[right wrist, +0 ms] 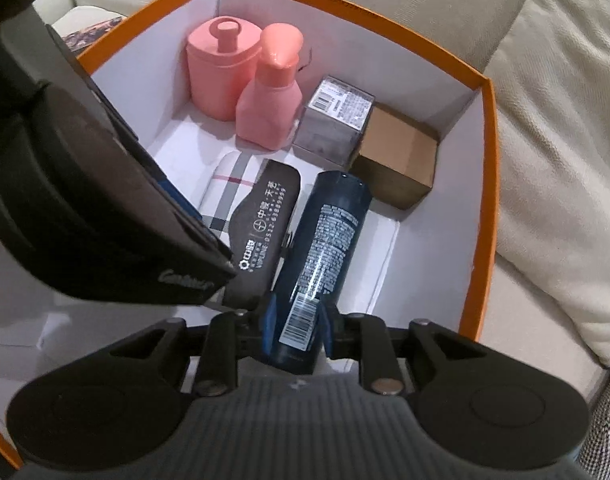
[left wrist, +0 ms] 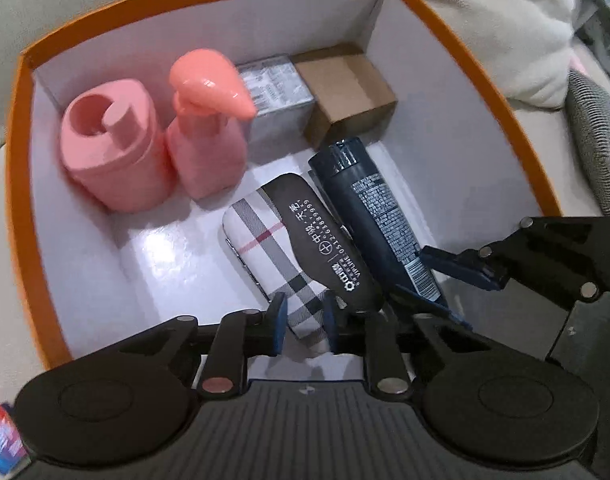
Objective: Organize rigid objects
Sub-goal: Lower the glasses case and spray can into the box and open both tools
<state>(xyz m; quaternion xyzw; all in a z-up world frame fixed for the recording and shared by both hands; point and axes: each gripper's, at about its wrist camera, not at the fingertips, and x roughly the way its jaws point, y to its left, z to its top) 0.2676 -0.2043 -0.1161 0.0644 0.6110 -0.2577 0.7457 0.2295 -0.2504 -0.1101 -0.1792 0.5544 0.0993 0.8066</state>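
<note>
An orange box [left wrist: 21, 184] rests on a cream sofa [right wrist: 553, 128].

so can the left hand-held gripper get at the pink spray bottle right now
Probably not yet. The left hand-held gripper is closed on the plaid case. The path to the pink spray bottle looks open above the box floor once it lets go.

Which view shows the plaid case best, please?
The left wrist view: most of the plaid case shows there, under the dark case. In the right wrist view the left gripper's body hides much of it.
</note>
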